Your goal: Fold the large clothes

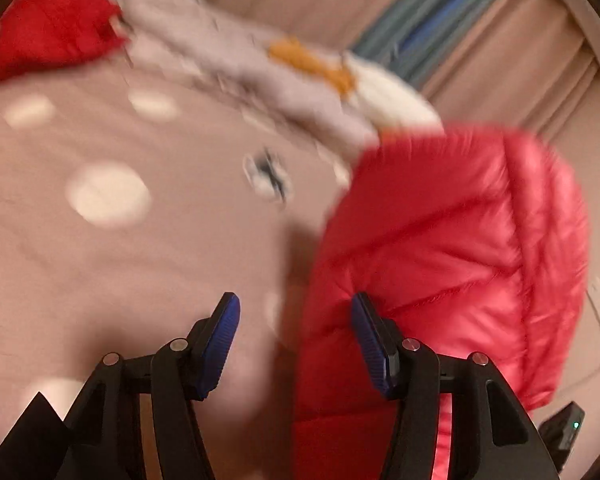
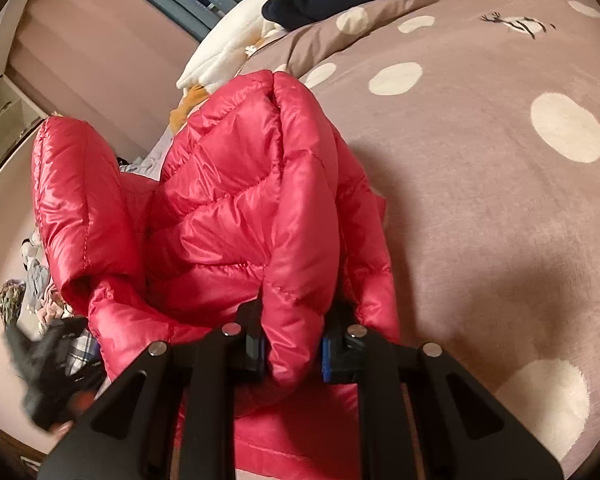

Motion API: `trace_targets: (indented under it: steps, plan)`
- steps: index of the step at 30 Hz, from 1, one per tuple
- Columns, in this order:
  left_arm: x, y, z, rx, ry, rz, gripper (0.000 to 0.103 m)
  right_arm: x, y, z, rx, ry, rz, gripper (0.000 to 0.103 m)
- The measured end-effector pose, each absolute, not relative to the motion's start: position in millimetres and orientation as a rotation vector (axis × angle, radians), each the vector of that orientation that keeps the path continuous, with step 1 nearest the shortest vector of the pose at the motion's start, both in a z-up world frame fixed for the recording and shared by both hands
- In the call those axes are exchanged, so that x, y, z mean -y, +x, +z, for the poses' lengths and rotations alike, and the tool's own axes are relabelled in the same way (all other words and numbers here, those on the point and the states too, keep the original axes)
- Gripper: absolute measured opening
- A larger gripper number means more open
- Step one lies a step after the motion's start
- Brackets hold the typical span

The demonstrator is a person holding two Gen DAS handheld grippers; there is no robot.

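While right tongs point(image 2: 293, 354) pinch the jacket point(image 2: 236, 208), left tongs point(image 1: 296, 344) gape empty; puffy, slippery, so grab a seam.

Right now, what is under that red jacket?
The red jacket lies bunched on a brown bedspread with cream dots. The right gripper pinches a fold of it. Whatever lies beneath the bunched part is covered.

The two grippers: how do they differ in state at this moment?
The right gripper is shut on a fold of the red jacket; the left gripper is open and holds nothing. The jacket fills the gap of the right gripper, while it lies beside and behind one finger of the left gripper. Both have black fingers with blue pads.
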State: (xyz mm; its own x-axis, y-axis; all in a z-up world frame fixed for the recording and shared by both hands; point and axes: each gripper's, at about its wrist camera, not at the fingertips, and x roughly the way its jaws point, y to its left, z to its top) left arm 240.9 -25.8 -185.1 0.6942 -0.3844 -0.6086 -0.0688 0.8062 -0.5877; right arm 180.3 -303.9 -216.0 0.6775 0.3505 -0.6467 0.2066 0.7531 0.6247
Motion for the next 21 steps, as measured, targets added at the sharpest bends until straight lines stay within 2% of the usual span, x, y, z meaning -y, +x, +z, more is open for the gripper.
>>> trace_targets:
  steps: [3, 7, 11, 16, 19, 21]
  plan:
    - [37, 243, -186, -0.738, -0.592, -0.177, 0.056, 302, 178, -215, -0.848, 0.722, 0.073, 0.017]
    - [43, 232, -170, -0.71, -0.53, -0.178, 0.056, 303, 163, -184, -0.82, 0.627, -0.042, 0.028]
    - [34, 224, -169, -0.718, -0.576, -0.195, 0.056, 298, 135, -126, -0.607, 0.505, -0.158, 0.059]
    - [25, 232, -176, -0.718, -0.57, -0.187, 0.056, 273, 126, -70, -0.36, 0.497, 0.016, 0.059]
    - [30, 228, -173, -0.702, -0.541, -0.201, 0.056, 243, 162, -67, -0.385, 0.443, 0.143, 0.059]
    - [34, 227, -171, -0.685, -0.525, -0.22, 0.056, 224, 186, -79, -0.444, 0.388, 0.185, 0.055]
